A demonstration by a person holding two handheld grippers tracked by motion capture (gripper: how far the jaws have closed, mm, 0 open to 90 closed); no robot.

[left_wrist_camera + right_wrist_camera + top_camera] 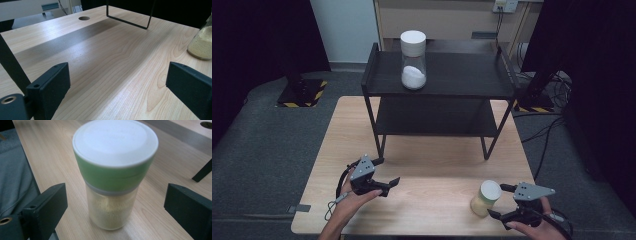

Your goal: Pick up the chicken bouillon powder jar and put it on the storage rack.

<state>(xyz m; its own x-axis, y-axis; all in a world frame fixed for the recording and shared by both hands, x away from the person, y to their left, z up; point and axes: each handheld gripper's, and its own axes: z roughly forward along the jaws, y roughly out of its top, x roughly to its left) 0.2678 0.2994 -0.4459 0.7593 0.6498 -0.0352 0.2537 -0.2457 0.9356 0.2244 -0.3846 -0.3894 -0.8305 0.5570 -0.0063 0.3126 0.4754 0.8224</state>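
We see the green-lidded jar (113, 177) upright on the counter (427, 200), between the wide-open jaws of our right tool (502, 202), untouched. Our left tool (388, 172) gapes empty. In the left gripper view the jar's top is cut off.

Two lidded jars, one green-lidded jar (486, 198) and one white-lidded jar (413, 59); one black two-tier shelf (439, 80); one wooden table (432, 200).

Wooden table (422, 175) bears black rack (437, 95), green-lidded jar (486, 198); white-lidded jar (413, 60) on rack top.
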